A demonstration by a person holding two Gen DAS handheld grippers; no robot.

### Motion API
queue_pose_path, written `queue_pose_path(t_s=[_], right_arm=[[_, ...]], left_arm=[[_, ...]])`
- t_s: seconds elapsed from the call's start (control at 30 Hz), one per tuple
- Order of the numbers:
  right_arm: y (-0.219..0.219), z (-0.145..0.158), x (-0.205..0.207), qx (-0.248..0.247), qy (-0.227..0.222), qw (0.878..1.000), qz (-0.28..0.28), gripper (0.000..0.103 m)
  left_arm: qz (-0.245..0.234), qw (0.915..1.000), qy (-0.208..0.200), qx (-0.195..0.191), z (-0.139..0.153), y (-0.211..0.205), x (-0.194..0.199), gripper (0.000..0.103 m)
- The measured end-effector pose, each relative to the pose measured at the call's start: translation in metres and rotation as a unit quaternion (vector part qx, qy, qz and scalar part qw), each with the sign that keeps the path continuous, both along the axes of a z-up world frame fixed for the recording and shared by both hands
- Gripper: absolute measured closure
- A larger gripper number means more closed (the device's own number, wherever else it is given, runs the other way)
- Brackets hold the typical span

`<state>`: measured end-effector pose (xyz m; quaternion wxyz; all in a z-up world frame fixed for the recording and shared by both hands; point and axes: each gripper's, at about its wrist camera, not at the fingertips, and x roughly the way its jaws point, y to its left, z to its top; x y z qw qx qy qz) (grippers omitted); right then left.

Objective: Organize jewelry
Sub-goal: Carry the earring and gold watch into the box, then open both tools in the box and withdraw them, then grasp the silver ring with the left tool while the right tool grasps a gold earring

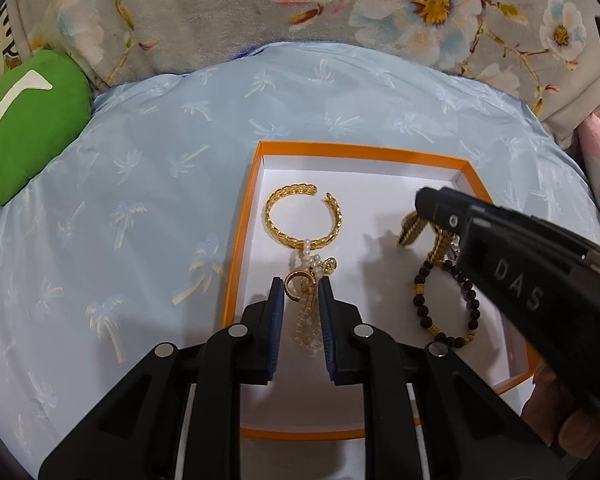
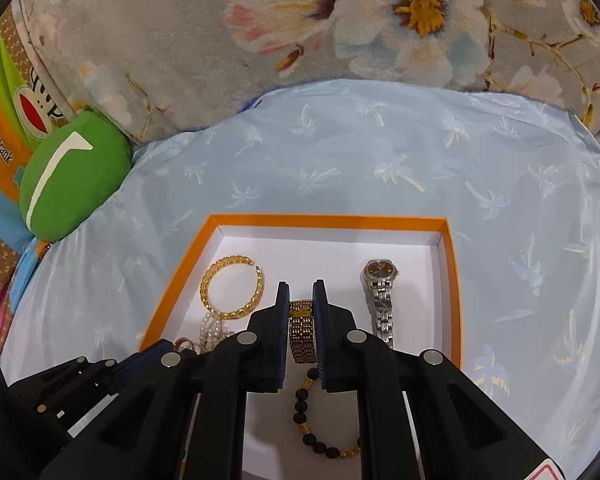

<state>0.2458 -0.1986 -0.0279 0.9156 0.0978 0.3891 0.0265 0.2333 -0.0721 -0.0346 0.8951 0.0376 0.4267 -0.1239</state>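
A shallow orange box (image 2: 446, 264) sits on a pale blue pillow (image 1: 148, 152), and the jewelry lies spread across its white floor. Toward the box's left edge lies the open gold bangle (image 1: 302, 216), with a string of pearls (image 1: 310, 316) and a small gold ring (image 1: 296, 282) trailing from it toward the near edge. The left claw (image 1: 300, 292) hangs over that cluster with its jaws parted around the pearls, not visibly pinching them. In the middle, the right claw (image 2: 301, 296) is closed on the gold watch (image 2: 301, 330), and a dark beaded bracelet (image 2: 320, 424) lies just under it. A silver watch (image 2: 381, 300) lies near the right edge. The likeliest trouble, I'd say, is snagging: the gold watch looks as if it touches the beads, so lifting it could drag them along, and the pearls could pull the ring and bangle with them.
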Motion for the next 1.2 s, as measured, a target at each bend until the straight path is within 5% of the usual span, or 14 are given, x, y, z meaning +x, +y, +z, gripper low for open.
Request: queue_pose_path(t_s=[0.17, 0.37, 0.8, 1.2], right_arm=[[0.001, -0.004, -0.007, -0.003, -0.001, 1.000, 0.001, 0.090], [-0.002, 0.007, -0.021, -0.004, -0.014, 1.000, -0.003, 0.089], [-0.016, 0.019, -0.101, -0.012, -0.023, 1.000, -0.008, 0.089], [0.009, -0.013, -0.171, -0.001, 0.020, 1.000, 0.024, 0.089]], left_arm=[[0.006, 1.0000, 0.003, 0.004, -0.004, 0.000, -0.001, 0.084], [0.008, 1.0000, -0.002, 0.006, -0.001, 0.000, -0.008, 0.071], [0.008, 0.9999, -0.015, 0.004, 0.019, 0.016, -0.048, 0.071], [0.031, 0.9995, 0.001, 0.010, 0.012, 0.062, -0.101, 0.071]])
